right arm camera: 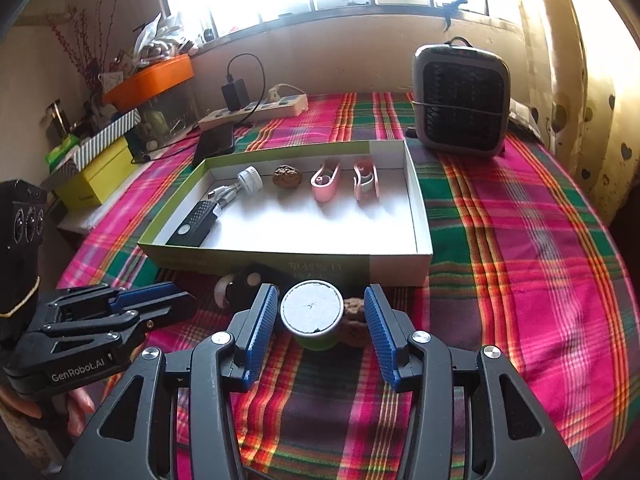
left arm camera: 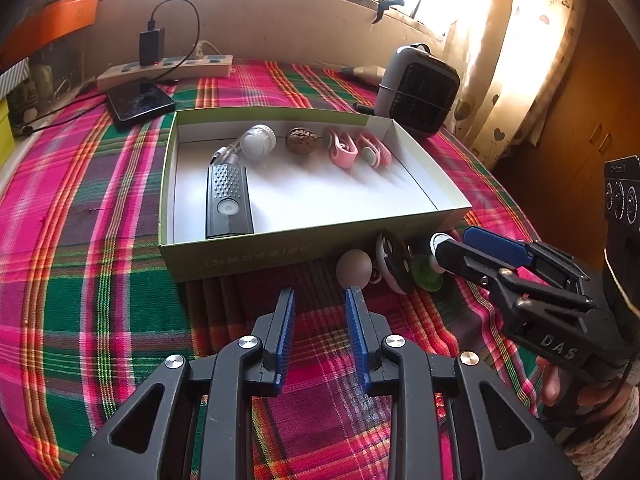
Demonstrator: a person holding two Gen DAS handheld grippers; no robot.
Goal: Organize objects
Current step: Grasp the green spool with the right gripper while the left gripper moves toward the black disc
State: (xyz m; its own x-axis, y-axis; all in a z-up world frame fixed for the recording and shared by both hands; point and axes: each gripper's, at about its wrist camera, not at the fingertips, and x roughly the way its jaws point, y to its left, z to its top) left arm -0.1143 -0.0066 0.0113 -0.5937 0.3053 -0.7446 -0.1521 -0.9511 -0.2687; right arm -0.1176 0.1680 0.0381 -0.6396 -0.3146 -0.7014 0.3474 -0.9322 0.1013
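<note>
We see a plaid-covered desk [right arm camera: 520, 240] bearing an open box [right arm camera: 420, 220], which holds a black remote [left arm camera: 229, 204], a white adapter [left arm camera: 258, 142], a walnut [left arm camera: 301, 141] and two pink clips [left arm camera: 340, 148]. Just in front of the box stands a green jar [right arm camera: 312, 316]. Our right claw [right arm camera: 320, 320] straddles it, pads apart from its sides. Our left claw [left arm camera: 320, 312] stands part open, empty, near a brown ball [left arm camera: 354, 269].
</note>
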